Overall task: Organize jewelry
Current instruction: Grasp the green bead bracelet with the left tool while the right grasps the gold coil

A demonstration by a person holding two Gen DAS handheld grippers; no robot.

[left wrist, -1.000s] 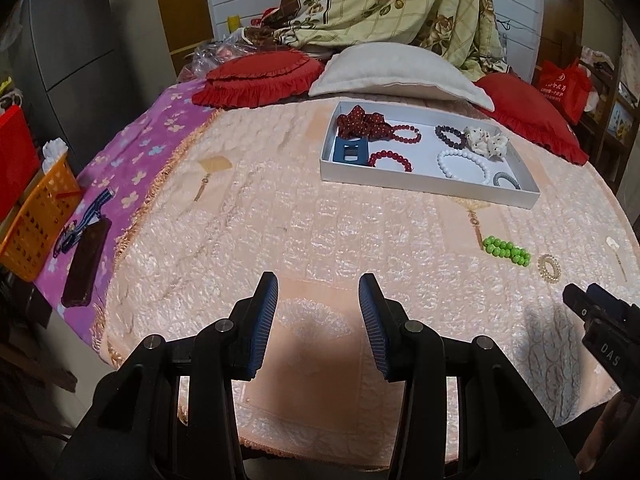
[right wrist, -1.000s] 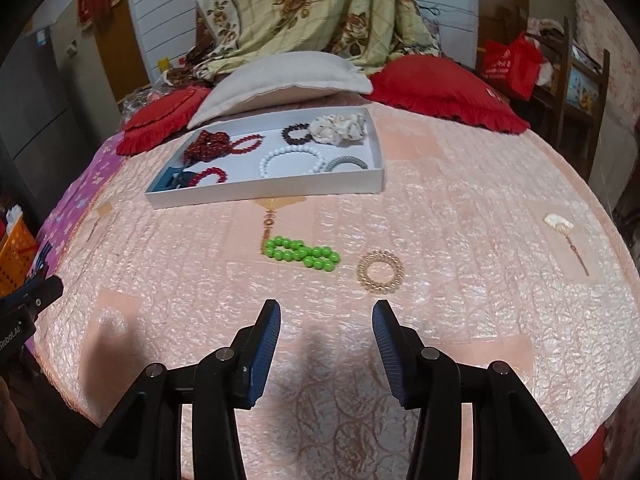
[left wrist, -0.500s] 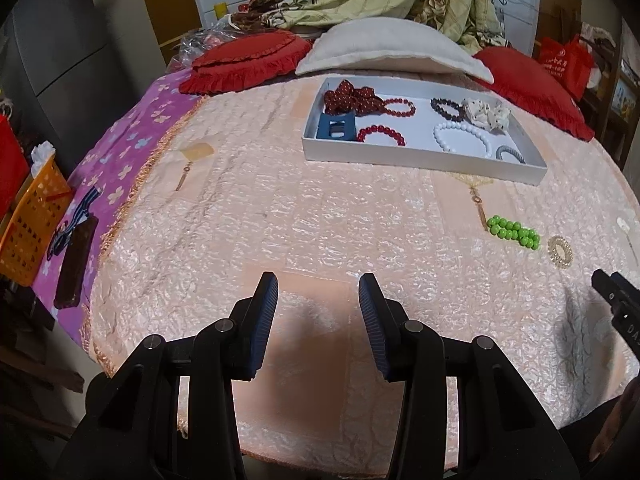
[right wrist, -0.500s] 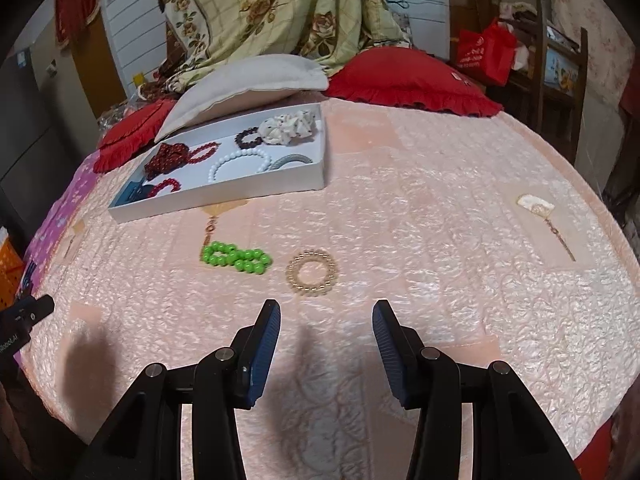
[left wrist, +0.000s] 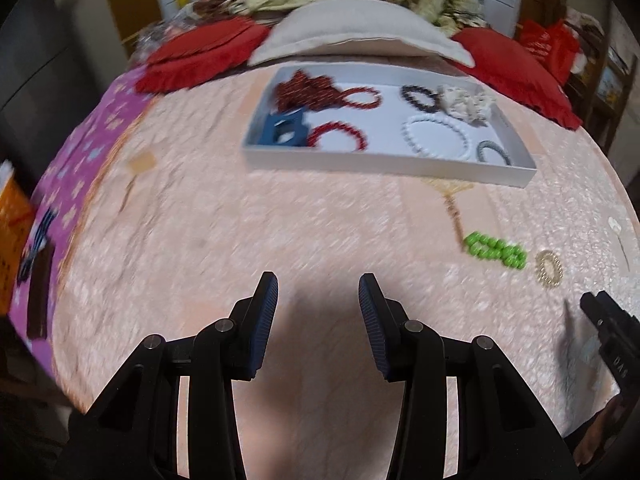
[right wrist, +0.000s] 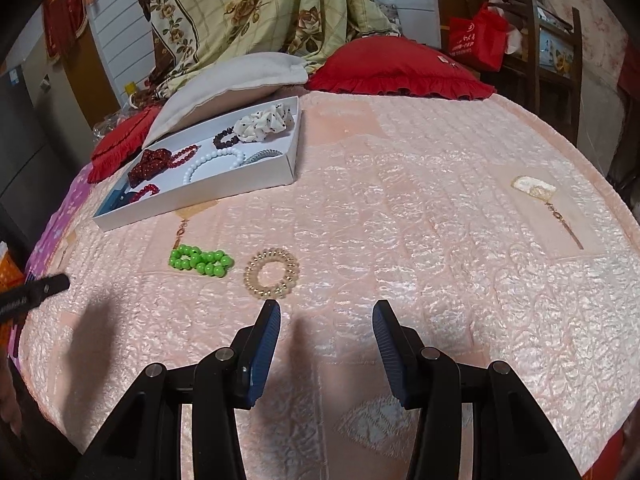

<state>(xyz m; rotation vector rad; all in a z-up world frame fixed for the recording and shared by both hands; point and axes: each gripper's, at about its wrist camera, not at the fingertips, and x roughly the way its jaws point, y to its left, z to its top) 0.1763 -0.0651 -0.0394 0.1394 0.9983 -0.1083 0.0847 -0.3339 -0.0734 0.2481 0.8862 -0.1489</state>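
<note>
Now my right gripper (right wrist: 326,322), jaws parted and empty, hovers near the coil ring (right wrist: 271,275) at centre-left; one finger could nudge it into the green beads (right wrist: 200,261) beside it.

Both wrist views look steeply down the bed (left wrist: 320,220), sharing the white tray (right wrist: 192,204).

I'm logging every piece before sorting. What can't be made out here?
- Blue item in the white rectangular tray: motion-blurred in the left wrist view, mostly hidden by the tray wall in the right wrist view.
- Grey ring: partly hidden by the tray wall.
- Pale pendant with chain: too small to identify.
</note>
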